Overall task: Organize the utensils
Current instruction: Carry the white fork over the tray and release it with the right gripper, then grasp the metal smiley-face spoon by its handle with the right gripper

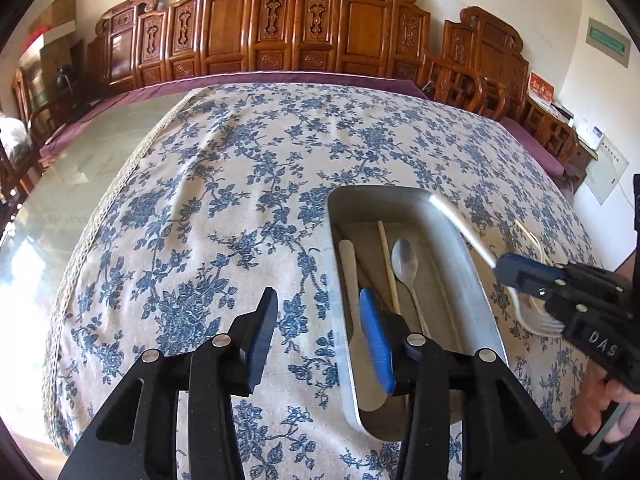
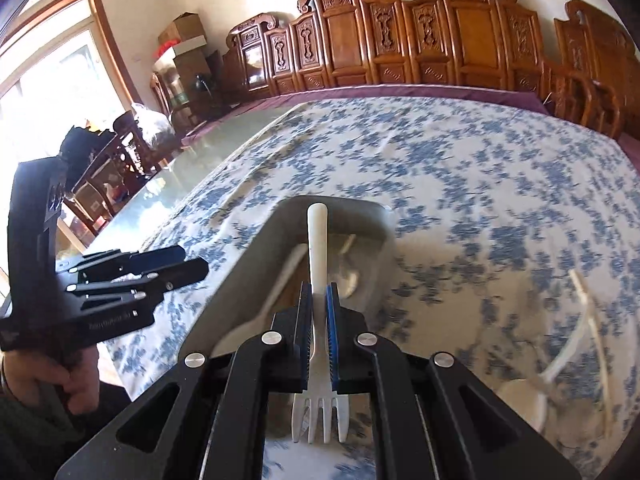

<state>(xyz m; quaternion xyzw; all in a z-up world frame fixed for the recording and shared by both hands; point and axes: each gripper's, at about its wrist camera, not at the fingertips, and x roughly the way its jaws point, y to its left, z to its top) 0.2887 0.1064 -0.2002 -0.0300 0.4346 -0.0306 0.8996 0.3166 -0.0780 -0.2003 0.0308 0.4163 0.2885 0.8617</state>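
Observation:
A metal tray (image 1: 464,240) sits on the floral tablecloth and holds a white plastic knife (image 1: 352,292), a chopstick (image 1: 388,260) and a metal spoon (image 1: 406,260). My left gripper (image 1: 320,332) is open and empty, its right finger over the tray's near end. My right gripper (image 2: 318,320) is shut on a white plastic fork (image 2: 318,248), handle pointing forward over the tray (image 2: 248,256), tines toward me. In the left wrist view the right gripper (image 1: 516,276) holds the fork (image 1: 536,320) beside the tray's right rim.
A white spoon (image 2: 524,400) and a chopstick (image 2: 592,320) lie on the cloth right of the tray. The left gripper (image 2: 176,268) hovers left of it. Carved wooden chairs (image 1: 280,32) line the far table edge. Bare glass tabletop (image 1: 100,152) lies left.

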